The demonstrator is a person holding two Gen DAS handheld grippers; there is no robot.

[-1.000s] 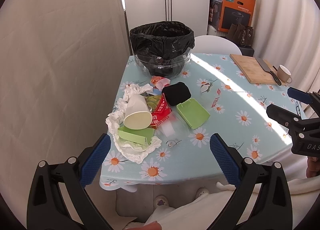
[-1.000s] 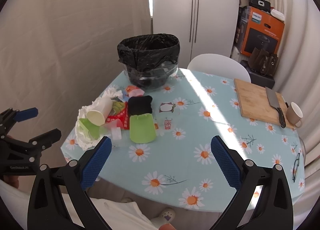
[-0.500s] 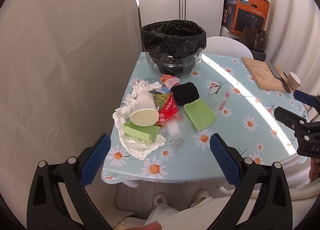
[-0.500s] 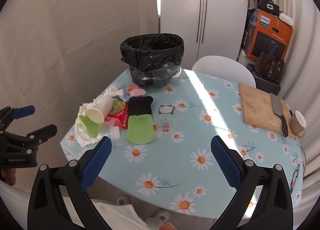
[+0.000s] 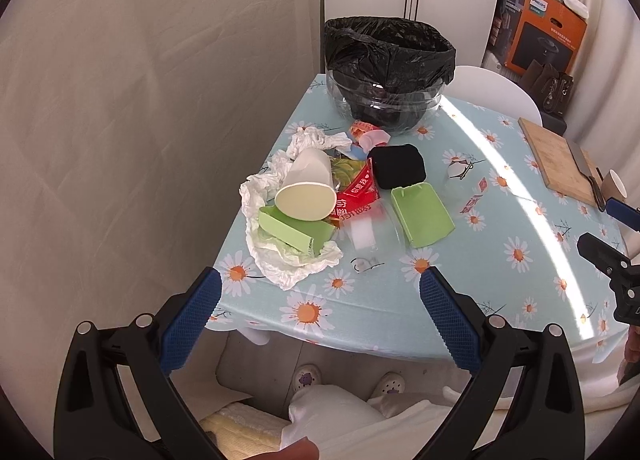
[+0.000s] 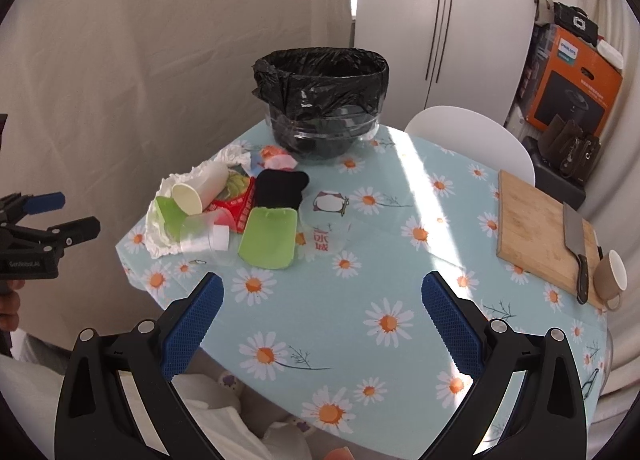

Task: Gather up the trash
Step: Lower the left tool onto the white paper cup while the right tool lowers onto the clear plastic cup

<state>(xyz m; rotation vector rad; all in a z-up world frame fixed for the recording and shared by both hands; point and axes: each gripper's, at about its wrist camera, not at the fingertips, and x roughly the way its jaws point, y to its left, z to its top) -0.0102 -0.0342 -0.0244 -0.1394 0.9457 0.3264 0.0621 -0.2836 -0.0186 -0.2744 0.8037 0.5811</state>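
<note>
One trash pile (image 5: 320, 199) at near-left table (image 5: 500, 300) corner: paper cup (image 5: 306, 187) on its side atop crumpled tissue (image 5: 280, 260), green lid (image 5: 422, 215), black pouch (image 5: 396, 165), red wrapper (image 5: 358, 195). Black-lined bin (image 5: 388, 71) just beyond. Left gripper (image 5: 320, 316) and right gripper (image 6: 322, 316) both spread wide, empty, short of table edge. Cutting board (image 6: 540, 236), cleaver (image 6: 576, 244), mug (image 6: 610, 276) far right.
</note>
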